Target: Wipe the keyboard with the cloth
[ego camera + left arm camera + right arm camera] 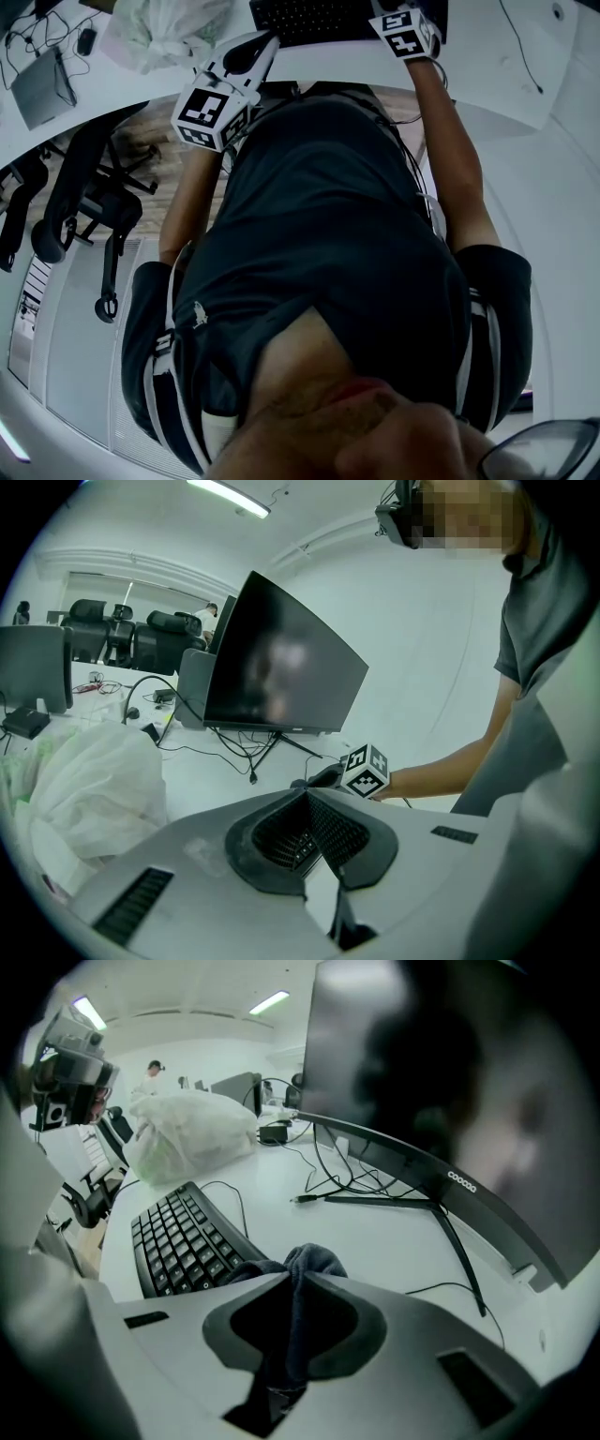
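A black keyboard (pixel 309 19) lies on the white desk (pixel 525 56) at the top of the head view, and also shows in the right gripper view (pixel 183 1237). My right gripper (pixel 292 1279) is shut on a dark grey cloth (pixel 309 1262). The cloth bunches out past the tips, just right of the keyboard's near end. In the head view only its marker cube (pixel 408 33) shows, at the keyboard's right end. My left gripper (pixel 265 45) hovers at the keyboard's left front edge. Its jaws (pixel 305 794) meet at the tips and hold nothing, with keys showing below them.
A curved black monitor (pixel 281 663) stands on the desk behind the keyboard, with cables (pixel 248 752) trailing from its stand. A white plastic bag (pixel 164 33) sits left of the keyboard. Office chairs (pixel 84 187) stand left of the person, and a grey device (pixel 42 84) lies at the far left.
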The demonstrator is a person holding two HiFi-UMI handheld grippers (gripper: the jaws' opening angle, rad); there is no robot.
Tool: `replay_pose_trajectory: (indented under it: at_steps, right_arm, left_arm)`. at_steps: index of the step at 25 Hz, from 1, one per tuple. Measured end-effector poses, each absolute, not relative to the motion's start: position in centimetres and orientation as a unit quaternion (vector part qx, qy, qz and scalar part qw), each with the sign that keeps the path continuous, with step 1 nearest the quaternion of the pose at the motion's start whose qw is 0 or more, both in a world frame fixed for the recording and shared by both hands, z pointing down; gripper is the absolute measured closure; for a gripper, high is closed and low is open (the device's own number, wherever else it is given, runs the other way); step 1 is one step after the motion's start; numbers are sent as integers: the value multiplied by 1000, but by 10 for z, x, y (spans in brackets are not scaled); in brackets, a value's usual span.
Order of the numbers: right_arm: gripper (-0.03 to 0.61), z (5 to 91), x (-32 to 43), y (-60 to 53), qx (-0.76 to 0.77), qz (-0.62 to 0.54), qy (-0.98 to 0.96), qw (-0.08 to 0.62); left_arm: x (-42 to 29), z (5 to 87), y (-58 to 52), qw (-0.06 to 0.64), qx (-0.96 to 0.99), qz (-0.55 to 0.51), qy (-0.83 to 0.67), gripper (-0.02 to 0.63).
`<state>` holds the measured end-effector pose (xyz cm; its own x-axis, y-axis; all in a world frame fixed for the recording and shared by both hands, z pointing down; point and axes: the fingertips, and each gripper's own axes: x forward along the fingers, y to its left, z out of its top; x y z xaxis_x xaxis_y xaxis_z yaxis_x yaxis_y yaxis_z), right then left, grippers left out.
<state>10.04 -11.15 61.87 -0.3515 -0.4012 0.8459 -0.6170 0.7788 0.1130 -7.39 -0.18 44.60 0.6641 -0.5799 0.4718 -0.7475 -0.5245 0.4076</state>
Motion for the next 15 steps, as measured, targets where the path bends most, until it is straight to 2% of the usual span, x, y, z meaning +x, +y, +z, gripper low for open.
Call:
replay_pose_trajectory:
  at_steps: [7, 15]
  right_arm:
    - [535, 624, 97, -116, 379, 133, -792, 459]
    - [535, 619, -10, -66, 211, 71, -868, 444]
  left_arm:
    - [-89, 449, 3, 304, 855, 136, -397, 607]
    - [-98, 448, 3, 303, 854, 133, -401, 609]
